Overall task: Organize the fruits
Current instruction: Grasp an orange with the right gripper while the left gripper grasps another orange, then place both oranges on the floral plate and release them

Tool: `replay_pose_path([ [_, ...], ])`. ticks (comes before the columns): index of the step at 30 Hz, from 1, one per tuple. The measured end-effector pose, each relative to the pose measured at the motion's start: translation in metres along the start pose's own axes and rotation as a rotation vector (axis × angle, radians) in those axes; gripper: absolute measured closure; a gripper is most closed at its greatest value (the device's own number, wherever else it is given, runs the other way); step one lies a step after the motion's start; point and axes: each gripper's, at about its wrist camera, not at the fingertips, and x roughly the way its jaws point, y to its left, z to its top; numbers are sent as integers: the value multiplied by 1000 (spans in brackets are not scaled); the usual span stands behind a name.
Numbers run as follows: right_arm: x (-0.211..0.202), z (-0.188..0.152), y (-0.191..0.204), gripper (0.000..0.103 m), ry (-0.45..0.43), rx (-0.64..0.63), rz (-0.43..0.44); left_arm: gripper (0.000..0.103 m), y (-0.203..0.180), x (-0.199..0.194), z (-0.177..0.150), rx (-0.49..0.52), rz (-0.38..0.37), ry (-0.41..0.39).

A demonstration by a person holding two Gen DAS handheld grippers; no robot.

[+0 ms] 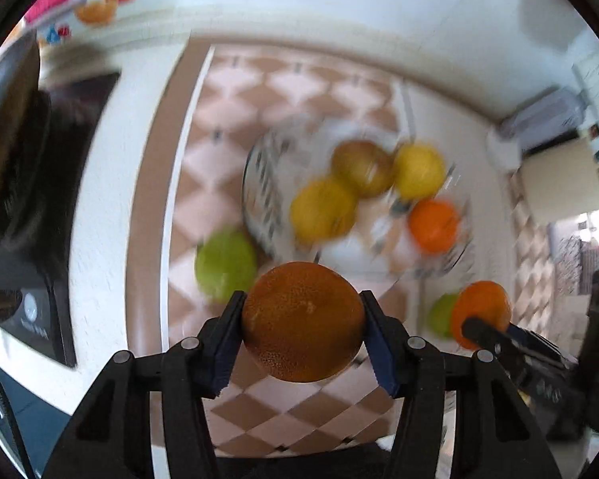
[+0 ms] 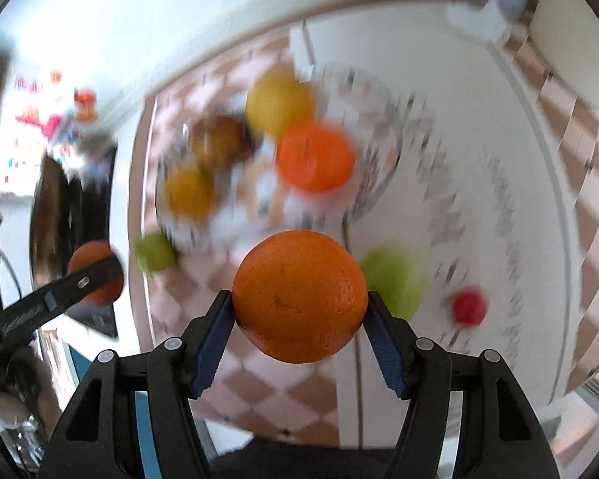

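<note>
glass bowl (image 1: 259, 183) and fruit inside: motion-blurred; small red fruit (image 2: 469, 306) at 4 o'clock: kind unclear.

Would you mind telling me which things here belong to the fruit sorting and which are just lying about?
Part of the job:
- orange in the left hand-held gripper
- orange in the right hand-held gripper
- glass bowl holding fruit
- green apples on the table

Lying about:
- dark pan
- white box
</note>
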Motion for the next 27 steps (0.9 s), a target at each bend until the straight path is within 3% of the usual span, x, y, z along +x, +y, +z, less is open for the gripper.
replay_pose_path([
  [5, 3, 67, -11, 35, -38, 23, -64, 50, -1, -9, 52, 20, 53, -31],
  [11, 30, 115, -23, 35, -5, 19, -117, 50, 8, 44, 106, 16, 103, 92],
  [22, 68, 130, -27, 34, 77, 9, -118, 49, 10, 100, 123, 24, 164, 236],
  [24, 69, 133, -25, 24, 71, 1, -105, 48, 12, 102, 123, 23, 171, 240],
  [25, 68, 135, -25, 18, 69, 6, -96, 39, 14, 102, 123, 16, 172, 243],
  [27, 66, 137, -24, 18, 77, 7, -82, 17, 17, 103, 127, -7, 142, 244],
])
